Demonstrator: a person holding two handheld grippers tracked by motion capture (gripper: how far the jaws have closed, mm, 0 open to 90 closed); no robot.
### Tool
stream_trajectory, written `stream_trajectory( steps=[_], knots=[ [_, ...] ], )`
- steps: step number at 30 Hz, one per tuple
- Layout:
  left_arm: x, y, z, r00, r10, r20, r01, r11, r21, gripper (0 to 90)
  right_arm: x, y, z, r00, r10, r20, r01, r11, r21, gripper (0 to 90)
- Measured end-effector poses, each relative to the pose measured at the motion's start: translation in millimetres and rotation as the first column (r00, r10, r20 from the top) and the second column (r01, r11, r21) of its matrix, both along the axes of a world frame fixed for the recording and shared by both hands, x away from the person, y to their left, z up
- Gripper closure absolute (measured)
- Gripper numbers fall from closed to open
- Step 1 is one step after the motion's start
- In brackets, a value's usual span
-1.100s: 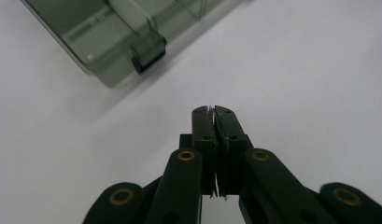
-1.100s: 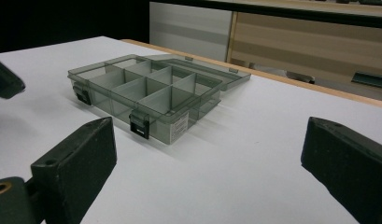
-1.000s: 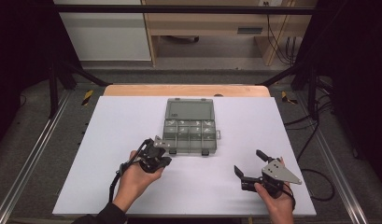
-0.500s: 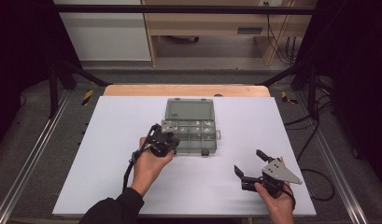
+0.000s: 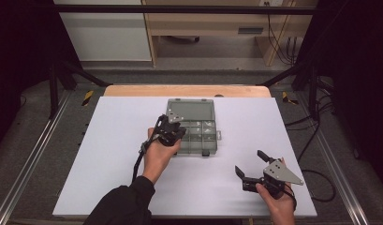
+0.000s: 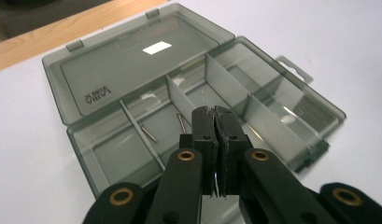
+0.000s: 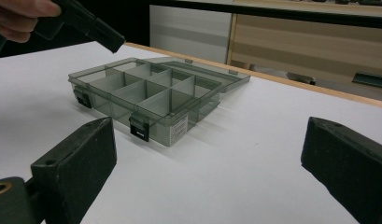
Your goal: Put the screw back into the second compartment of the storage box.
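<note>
A smoky grey compartment box (image 5: 198,140) lies open on the white table, its lid (image 6: 132,65) folded flat toward the far side. Two thin metal pins (image 6: 149,133) lie in a near-left compartment. My left gripper (image 5: 175,124) hovers over the box's left half, its jaws (image 6: 215,113) shut, with a thin bright sliver like a pin caught between the pads. In the right gripper view the left gripper (image 7: 93,28) hangs above the box (image 7: 146,93). My right gripper (image 5: 248,161) stands open near the table's front right, well apart from the box, with nothing between its jaws (image 7: 209,135).
The white tabletop (image 5: 109,154) has free room left, right and in front of the box. A wooden strip (image 5: 189,90) edges the far side. Metal frame rails (image 5: 34,154) run along both sides, and cables (image 5: 315,187) trail off at the right.
My left gripper has moved forward and right from the table beside the box to above the box's left compartments. The right gripper has stayed still and open.
</note>
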State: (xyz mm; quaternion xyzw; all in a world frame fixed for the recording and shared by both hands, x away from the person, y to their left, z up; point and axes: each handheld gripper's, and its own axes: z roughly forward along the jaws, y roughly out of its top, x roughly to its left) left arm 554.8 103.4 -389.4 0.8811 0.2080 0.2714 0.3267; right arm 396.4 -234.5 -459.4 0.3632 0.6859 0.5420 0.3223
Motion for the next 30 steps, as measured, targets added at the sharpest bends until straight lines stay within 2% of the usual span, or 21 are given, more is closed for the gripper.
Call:
stream_trajectory(
  steps=[2,8,11,12,13,14,15,19,20,22,24,26,28,30],
  knots=[
    [8.1,-1.0,-2.1,0.9998,0.02,0.001,-0.02,0.9997,-0.013,88.0,0.0,-0.1,0.1,1.0,0.0,0.001,0.0,1.0,0.001,3.7],
    [27.4,0.7,-7.3,0.9999,0.012,0.001,-0.012,0.9999,-0.008,88.0,0.0,-0.7,-0.3,1.0,-0.003,-0.006,0.003,1.0,0.004,3.7],
    [32.1,0.8,-10.1,1.0,0.005,-0.002,-0.005,0.9995,-0.03,86.3,0.0,-0.7,-0.4,1.0,-0.002,-0.006,0.002,1.0,0.003,3.7],
    [34.4,1.4,-11.4,0.9999,-0.011,0.007,0.011,0.9985,-0.054,86.3,0.0,-0.8,-0.5,1.0,-0.002,-0.007,0.002,1.0,0.003,3.7],
    [35.1,2.3,-10.6,0.9997,-0.01,0.023,0.011,0.9991,-0.041,77.3,0.0,-0.9,-0.5,1.0,-0.002,-0.007,0.002,1.0,0.003,3.7],
    [35.4,4.9,-8.8,0.9992,-0.02,0.034,0.021,0.9993,-0.031,75.3,0.2,-1.2,-0.6,1.0,-0.003,-0.005,0.003,1.0,0.002,3.7],
    [33.7,7.2,-6.4,0.9984,-0.025,0.051,0.026,0.9992,-0.031,74.1,0.2,-1.2,-0.6,1.0,-0.002,-0.006,0.002,1.0,0.002,3.7],
    [25.0,12.2,-1.0,0.9979,-0.007,0.065,0.011,0.9984,-0.055,67.0,0.4,-0.6,-0.8,1.0,0.001,-0.001,-0.001,1.0,-0.003,3.7],
    [16.4,16.7,3.1,0.9967,0.002,0.081,0.004,0.9973,-0.074,59.7,0.0,0.2,-0.7,1.0,0.002,-0.002,-0.002,1.0,-0.006,3.7],
    [10.5,20.4,5.0,0.9953,-0.001,0.097,0.009,0.9968,-0.08,57.1,-0.2,0.5,-0.6,1.0,0.001,-0.005,-0.001,1.0,-0.008,3.7],
    [-0.7,27.5,6.0,0.9923,-0.001,0.124,0.013,0.9948,-0.101,49.1,0.3,1.0,-0.8,1.0,0.003,-0.002,-0.003,1.0,-0.012,3.7],
    [-12.4,36.3,5.4,0.9911,0.008,0.133,0.007,0.9935,-0.113,42.0,0.0,1.9,-0.8,1.0,0.001,-0.007,-0.001,1.0,-0.018,3.7],
    [-26.5,54.6,4.1,0.9883,-0.013,0.152,0.031,0.9926,-0.117,34.3,-0.1,3.1,-0.8,0.9999,0.003,-0.014,-0.003,1.0,-0.02,3.8],
    [-39.8,68.5,0.2,0.9873,0.008,0.158,0.017,0.9879,-0.154,30.2,-1.0,3.3,-0.3,0.9998,0.001,-0.019,-0.001,1.0,-0.016,3.8]
  ],
)
